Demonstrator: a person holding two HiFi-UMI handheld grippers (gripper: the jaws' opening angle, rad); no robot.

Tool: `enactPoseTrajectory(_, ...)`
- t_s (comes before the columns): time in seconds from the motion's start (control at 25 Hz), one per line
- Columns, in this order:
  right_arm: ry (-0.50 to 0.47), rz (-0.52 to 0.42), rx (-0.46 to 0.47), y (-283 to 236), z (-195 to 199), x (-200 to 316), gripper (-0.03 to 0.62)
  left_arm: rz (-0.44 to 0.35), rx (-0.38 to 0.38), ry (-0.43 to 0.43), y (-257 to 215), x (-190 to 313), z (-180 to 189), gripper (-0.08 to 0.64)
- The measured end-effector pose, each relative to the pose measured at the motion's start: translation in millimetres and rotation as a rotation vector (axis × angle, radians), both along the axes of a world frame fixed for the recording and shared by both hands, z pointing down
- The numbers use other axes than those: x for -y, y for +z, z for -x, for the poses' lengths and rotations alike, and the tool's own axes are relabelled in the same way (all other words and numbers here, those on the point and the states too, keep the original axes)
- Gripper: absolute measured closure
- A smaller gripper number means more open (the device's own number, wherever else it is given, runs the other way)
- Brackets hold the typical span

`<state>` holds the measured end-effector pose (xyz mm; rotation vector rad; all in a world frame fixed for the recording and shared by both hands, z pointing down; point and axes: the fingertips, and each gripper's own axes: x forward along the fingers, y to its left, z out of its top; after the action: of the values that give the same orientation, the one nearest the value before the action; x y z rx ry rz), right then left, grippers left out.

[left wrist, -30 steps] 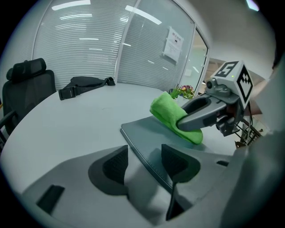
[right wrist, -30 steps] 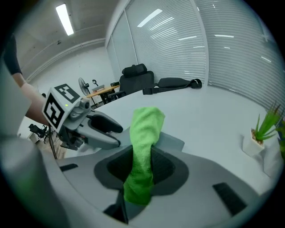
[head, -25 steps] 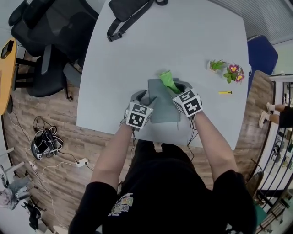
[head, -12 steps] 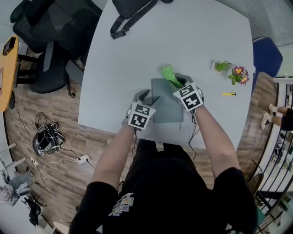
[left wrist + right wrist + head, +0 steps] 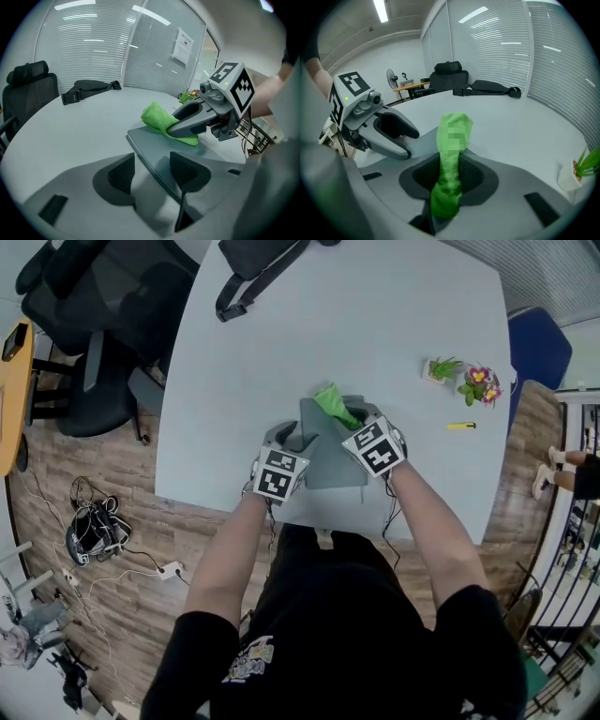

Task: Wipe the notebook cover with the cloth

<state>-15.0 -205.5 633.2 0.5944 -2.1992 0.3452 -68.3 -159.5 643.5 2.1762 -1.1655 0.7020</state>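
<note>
A grey notebook [image 5: 328,457] lies flat near the table's front edge. My right gripper [image 5: 354,420] is shut on a green cloth [image 5: 333,404], whose free end rests on the notebook's far part. In the right gripper view the cloth [image 5: 450,159] stands up between the jaws of my right gripper [image 5: 449,176]. My left gripper [image 5: 287,439] is open at the notebook's left edge. In the left gripper view, my left gripper [image 5: 152,171] has one jaw over the notebook [image 5: 187,150] and the other over the table. The cloth [image 5: 159,119] and right gripper [image 5: 187,124] show beyond.
A black strap bag [image 5: 253,263] lies at the grey table's [image 5: 394,306] far edge. Two small potted plants [image 5: 442,371] [image 5: 478,385] and a yellow item [image 5: 459,427] sit to the right. Office chairs [image 5: 103,324] stand left of the table, and cables lie on the floor.
My right gripper has slid the cloth a little to the left over the notebook's far part. The left gripper stays at the notebook's left edge.
</note>
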Motion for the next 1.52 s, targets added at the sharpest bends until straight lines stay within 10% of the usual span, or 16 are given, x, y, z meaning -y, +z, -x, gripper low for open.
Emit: enactPoseTrajectory(1.52,-0.11,0.086,0.005,1,-16,-152,0.483,-0.013,0.011,-0.002,0,0,1,0.322)
